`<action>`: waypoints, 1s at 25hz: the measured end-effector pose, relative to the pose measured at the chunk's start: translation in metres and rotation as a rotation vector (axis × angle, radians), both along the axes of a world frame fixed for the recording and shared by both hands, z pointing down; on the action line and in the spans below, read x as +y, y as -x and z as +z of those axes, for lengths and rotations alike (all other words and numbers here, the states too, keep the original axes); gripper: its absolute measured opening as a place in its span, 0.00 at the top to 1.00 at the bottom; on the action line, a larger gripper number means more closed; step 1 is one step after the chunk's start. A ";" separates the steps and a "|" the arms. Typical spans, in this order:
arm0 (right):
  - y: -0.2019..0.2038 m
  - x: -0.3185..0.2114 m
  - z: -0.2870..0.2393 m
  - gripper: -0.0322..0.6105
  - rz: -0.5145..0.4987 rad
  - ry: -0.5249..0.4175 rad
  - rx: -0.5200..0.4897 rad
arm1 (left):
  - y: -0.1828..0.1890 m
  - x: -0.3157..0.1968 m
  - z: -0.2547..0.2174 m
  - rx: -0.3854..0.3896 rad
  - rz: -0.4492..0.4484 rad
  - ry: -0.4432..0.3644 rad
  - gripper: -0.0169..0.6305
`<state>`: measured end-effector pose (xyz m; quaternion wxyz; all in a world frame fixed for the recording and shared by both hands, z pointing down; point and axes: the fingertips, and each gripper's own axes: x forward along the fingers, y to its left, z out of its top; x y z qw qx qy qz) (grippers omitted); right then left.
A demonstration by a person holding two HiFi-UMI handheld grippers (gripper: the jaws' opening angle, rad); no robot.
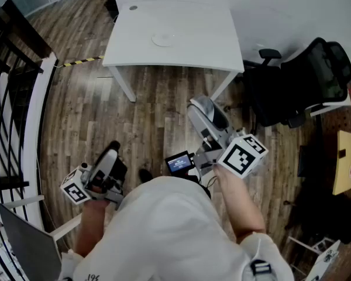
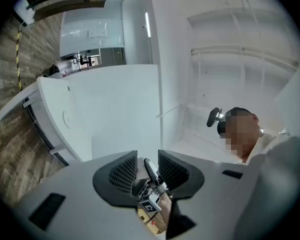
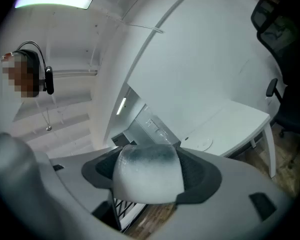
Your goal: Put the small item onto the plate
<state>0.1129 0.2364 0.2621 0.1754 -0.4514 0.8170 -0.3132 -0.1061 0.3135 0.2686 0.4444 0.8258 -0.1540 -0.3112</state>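
Small item (image 1: 203,106): in the head view I see a rounded white piece with a grey top, sitting at the tip of the right gripper (image 1: 207,120). It is carried over the wooden floor (image 1: 152,104), well short of the white table (image 1: 193,51). The plate (image 1: 162,38) lies bare near the middle of that table, far ahead of me. I judge the item is held level and forward so that it can be walked to the plate. The left gripper (image 1: 109,154) hangs low on the left and is kept out of the way, since it has no part in the carry.

In the left gripper view the two dark pads stand a little apart with nothing between them. Through the gap I see only the other gripper beyond. The table edge and the faint ring of the plate lie off to the left.

In the right gripper view the item fills the space between the pads, which are spread wide and clamped on its sides. The plate shows past it on the tabletop, to the right and far. An office chair (image 3: 282,59) stands at the right edge, so I would approach from the near side.
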 end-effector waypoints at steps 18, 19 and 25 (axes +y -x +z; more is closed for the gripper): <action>-0.030 -0.007 0.013 0.46 -0.001 -0.010 -0.011 | -0.045 -0.003 0.003 -0.014 0.041 -0.043 0.80; -0.029 -0.007 0.013 0.46 -0.006 -0.010 -0.012 | -0.045 -0.003 0.004 -0.018 0.039 -0.040 0.80; -0.023 -0.009 0.015 0.46 -0.031 -0.005 -0.013 | -0.046 -0.002 0.006 -0.022 0.036 -0.032 0.80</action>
